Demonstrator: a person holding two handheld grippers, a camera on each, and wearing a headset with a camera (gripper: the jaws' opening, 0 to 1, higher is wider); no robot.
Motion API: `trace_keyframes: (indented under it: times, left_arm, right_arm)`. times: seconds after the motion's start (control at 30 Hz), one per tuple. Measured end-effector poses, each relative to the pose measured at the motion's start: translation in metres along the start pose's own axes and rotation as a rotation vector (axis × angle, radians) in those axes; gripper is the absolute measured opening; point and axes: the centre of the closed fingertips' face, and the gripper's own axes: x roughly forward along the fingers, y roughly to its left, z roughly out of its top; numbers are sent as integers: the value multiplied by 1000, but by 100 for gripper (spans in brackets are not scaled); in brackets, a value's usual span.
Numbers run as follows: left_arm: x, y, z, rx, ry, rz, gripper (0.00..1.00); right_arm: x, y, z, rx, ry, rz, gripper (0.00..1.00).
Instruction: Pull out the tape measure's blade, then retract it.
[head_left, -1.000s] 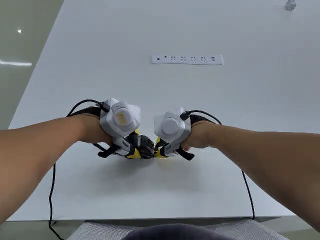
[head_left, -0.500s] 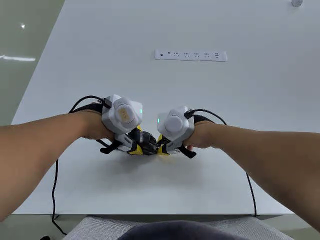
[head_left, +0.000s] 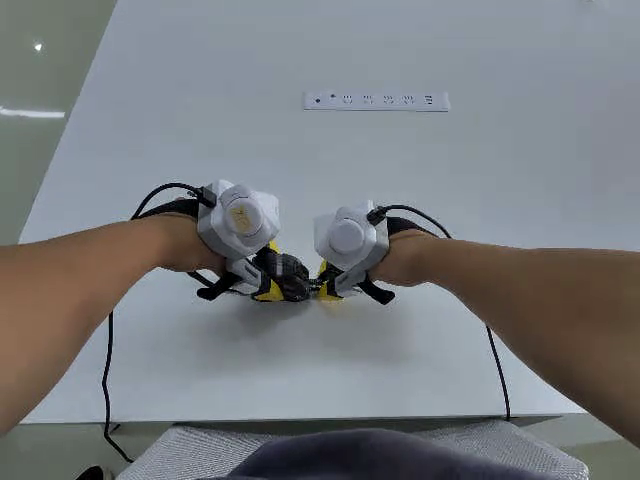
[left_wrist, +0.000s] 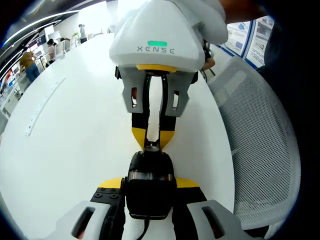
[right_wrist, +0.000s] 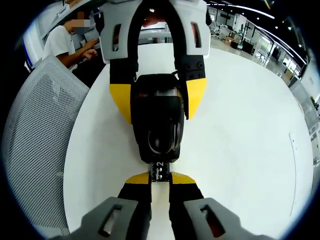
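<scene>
A black tape measure (head_left: 288, 278) sits low over the white table (head_left: 300, 180), held between both grippers. My left gripper (head_left: 275, 287) is shut on its body, seen up close as the tape measure (left_wrist: 149, 190) between my left gripper's (left_wrist: 149, 182) yellow-tipped fingers. My right gripper (head_left: 321, 284) faces it from the right, almost touching the case. In the right gripper view the tape measure (right_wrist: 159, 120) fills the middle, and my right gripper (right_wrist: 160, 179) is shut on the short bit of blade (right_wrist: 159, 172) that sticks out, with a "2" showing on it.
A white power strip (head_left: 376, 100) lies flat further back on the table. Black cables (head_left: 104, 370) hang from both grippers over the near table edge. A grey mesh chair (left_wrist: 260, 150) stands just behind the near edge, and a person (right_wrist: 65, 40) sits off to the side.
The head camera has shifted a little. Both grippers remain tight together on the tape measure, and the blade is still only slightly out.
</scene>
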Motion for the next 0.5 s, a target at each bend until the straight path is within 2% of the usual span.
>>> trace_keyframes:
  times: [0.5]
  left_arm:
    - [0, 0, 2, -4, -8, 1, 32]
  right_arm:
    - [-8, -1, -11, 16, 20, -6, 11]
